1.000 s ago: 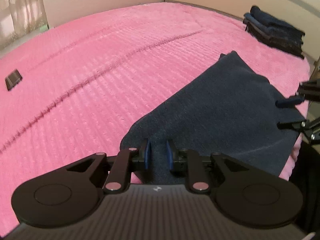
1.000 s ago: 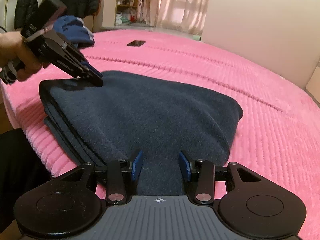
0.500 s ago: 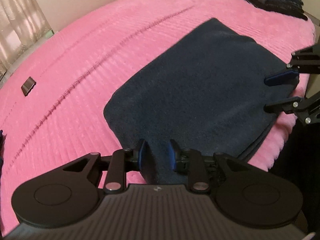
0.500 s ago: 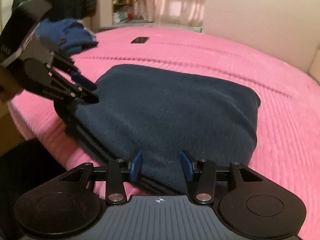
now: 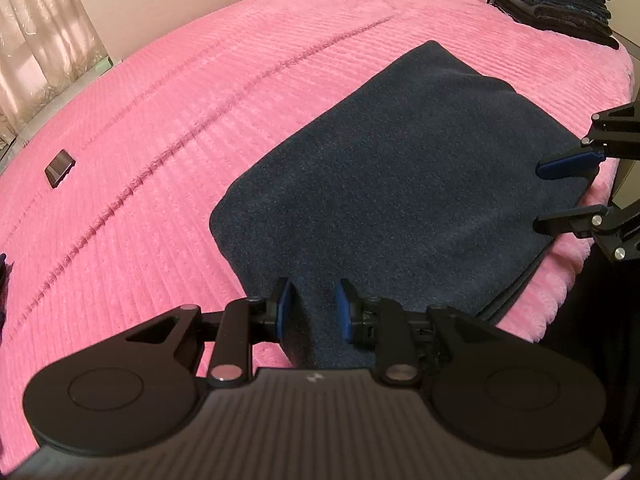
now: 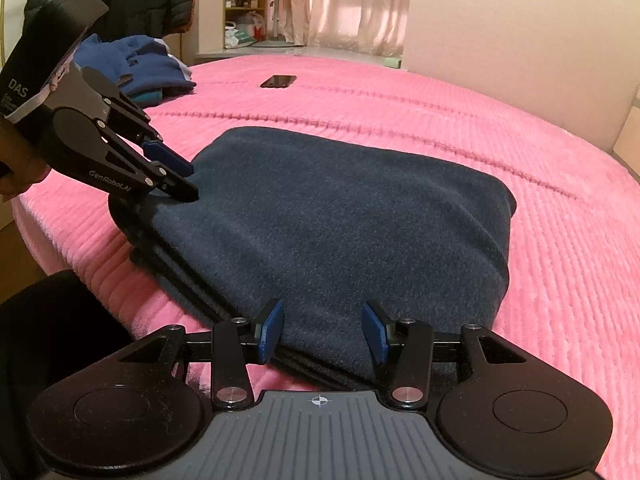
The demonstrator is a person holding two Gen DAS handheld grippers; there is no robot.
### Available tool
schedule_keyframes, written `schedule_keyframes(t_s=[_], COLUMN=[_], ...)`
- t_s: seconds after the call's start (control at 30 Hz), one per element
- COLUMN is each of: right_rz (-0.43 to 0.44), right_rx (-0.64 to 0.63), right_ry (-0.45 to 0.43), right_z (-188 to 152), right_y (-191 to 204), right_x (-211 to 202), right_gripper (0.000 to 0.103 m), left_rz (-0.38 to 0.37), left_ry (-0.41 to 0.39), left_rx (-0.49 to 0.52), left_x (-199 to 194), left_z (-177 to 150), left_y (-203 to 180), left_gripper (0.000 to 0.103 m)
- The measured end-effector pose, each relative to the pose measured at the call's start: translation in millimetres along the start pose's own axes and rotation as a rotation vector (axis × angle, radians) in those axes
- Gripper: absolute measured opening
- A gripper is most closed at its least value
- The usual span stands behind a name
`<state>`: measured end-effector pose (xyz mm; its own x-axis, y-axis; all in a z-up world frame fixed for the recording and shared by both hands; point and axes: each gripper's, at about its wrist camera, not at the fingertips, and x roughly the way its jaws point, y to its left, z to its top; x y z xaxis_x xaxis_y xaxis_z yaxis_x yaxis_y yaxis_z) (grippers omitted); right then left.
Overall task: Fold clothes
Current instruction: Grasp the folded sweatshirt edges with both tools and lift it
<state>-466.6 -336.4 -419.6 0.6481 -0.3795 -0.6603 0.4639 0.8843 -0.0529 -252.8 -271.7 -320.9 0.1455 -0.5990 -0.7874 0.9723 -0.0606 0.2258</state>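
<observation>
A folded dark navy fleece garment (image 5: 400, 184) lies flat in several layers on the pink bed near its front edge; it also shows in the right wrist view (image 6: 340, 232). My left gripper (image 5: 312, 308) is open, its jaws standing apart over the garment's near left corner. My right gripper (image 6: 322, 332) is open, its jaws wide apart at the garment's near right edge. The right gripper shows in the left wrist view (image 5: 568, 192) and the left gripper in the right wrist view (image 6: 176, 176), both at the garment's front edge.
The pink ribbed bedspread (image 5: 200, 100) covers the bed. A stack of folded dark clothes (image 5: 548, 0) sits at the far right corner. A pile of blue clothes (image 6: 136, 68) lies at the far left. A dark phone (image 6: 279, 81) lies on the bed.
Both grippers have let go of the garment and opened wider. The folded garment has settled flat on the bed and both grippers have drawn back a little.
</observation>
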Motion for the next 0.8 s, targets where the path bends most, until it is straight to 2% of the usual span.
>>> schedule_keyframes(t_s=[0.07, 0.1, 0.17, 0.27, 0.33, 0.43, 0.57, 0.8], right_rz=[-0.041, -0.072, -0.09, -0.121, -0.124, -0.118, -0.132, -0.137], right_rx=[-0.034, -0.062, -0.159, -0.309, -0.384, -0.471, -0.536, -0.541], right_ry=[0.011, 0.003, -0.04, -0.034, -0.013, 0.022, 0.026, 0.019], right_z=[5, 7, 4, -10, -21, -34, -34, -29], right_y=[0, 1, 5, 13, 18, 26, 33, 28], right_x=[-6, -12, -29, -42, -43, -34, -19, -9], right_gripper=[0.086, 0.103, 0.103, 0.103, 0.103, 0.103, 0.102, 0.102], left_rz=[-0.001, -0.002, 0.022, 0.082, 0.115, 0.138, 0.234, 0.389], left_ry=[-0.025, -0.048, -0.126, -0.229, -0.26, -0.253, -0.215, -0.186], left_rx=[0.004, 0.007, 0.033, 0.173, 0.306, 0.493, 0.68, 0.862], left_x=[-4, -9, -27, -56, -67, -63, -33, 7], left_z=[-1, -4, -12, -35, -52, -74, -86, -89], left_y=[2, 3, 5, -7, -26, -64, -112, -135], left_gripper=[0.022, 0.028, 0.044, 0.047, 0.048, 0.05, 0.053, 0.057])
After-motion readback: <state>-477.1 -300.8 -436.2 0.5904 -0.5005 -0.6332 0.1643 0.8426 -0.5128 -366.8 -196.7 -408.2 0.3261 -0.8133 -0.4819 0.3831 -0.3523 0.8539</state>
